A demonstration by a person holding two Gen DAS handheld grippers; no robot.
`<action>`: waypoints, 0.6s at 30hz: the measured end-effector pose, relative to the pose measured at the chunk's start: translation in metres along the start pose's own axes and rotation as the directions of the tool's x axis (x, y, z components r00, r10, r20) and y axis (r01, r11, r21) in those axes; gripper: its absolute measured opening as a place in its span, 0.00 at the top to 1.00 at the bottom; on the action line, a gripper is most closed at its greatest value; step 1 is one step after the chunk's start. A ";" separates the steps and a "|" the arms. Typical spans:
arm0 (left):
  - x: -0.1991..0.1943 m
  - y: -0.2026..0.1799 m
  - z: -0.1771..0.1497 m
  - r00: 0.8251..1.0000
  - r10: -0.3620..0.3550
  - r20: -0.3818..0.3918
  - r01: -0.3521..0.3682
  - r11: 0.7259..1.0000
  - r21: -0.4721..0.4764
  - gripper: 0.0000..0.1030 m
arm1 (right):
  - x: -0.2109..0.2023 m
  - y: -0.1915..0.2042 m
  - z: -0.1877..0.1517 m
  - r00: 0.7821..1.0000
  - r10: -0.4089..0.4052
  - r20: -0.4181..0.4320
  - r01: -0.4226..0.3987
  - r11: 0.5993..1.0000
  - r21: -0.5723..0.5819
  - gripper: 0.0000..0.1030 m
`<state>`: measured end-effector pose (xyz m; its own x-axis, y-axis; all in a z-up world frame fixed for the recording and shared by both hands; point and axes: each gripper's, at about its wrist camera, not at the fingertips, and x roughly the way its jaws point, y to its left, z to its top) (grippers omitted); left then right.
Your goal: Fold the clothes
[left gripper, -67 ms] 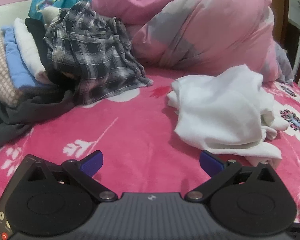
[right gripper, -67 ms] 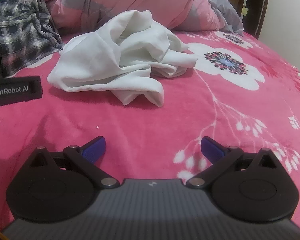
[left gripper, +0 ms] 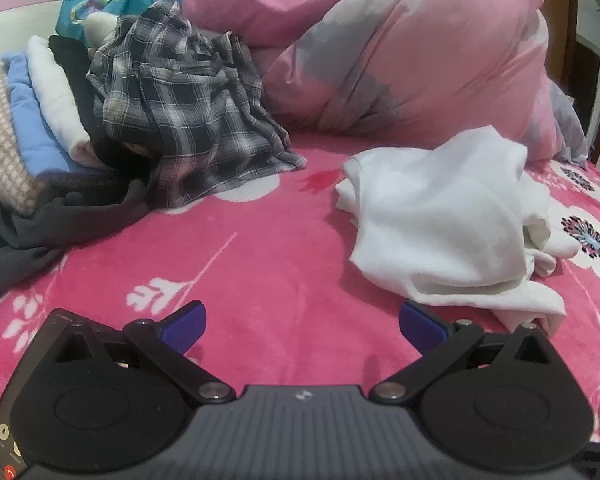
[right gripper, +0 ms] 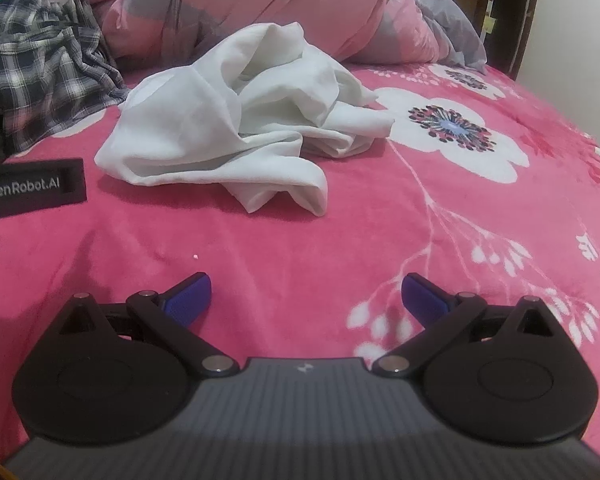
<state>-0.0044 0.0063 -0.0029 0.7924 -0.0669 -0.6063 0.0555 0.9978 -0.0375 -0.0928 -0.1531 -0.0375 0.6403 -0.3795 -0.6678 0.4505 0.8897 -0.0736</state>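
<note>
A white garment (right gripper: 236,136) is seen crumpled in a loose heap near the middle of the pink blanket (right gripper: 440,240), its folds soft, light and limp. A hanging hem at its near edge is judged the easiest hold. A plaid shirt (left gripper: 188,120) is slumped against stacked clothes (left gripper: 40,128) toward the left edge. Left gripper (left gripper: 302,326) and right gripper (right gripper: 306,298) are both held spread wide, nothing grasped.

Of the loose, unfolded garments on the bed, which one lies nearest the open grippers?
The crumpled white garment, alone on the pink blanket. The plaid shirt lies farther back, draped against the folded stack.
</note>
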 end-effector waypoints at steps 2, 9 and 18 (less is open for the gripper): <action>-0.002 0.005 -0.004 1.000 -0.019 0.009 0.019 1.000 0.002 0.00 | -0.002 0.000 0.001 1.000 -0.002 0.003 0.002 1.000 -0.001 0.01; 0.005 -0.010 -0.011 1.000 0.010 -0.018 -0.009 0.998 0.059 0.05 | -0.009 -0.001 0.005 1.000 -0.010 0.013 0.010 1.000 -0.004 0.01; 0.006 -0.018 -0.017 0.998 -0.059 -0.030 0.062 0.994 0.090 0.05 | -0.012 -0.005 0.005 0.999 -0.023 0.035 0.023 1.000 0.004 0.01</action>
<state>-0.0110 -0.0115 -0.0191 0.7692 -0.1256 -0.6265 0.1587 0.9873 -0.0030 -0.0995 -0.1538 -0.0256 0.6513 -0.4089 -0.6393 0.4678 0.8796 -0.0860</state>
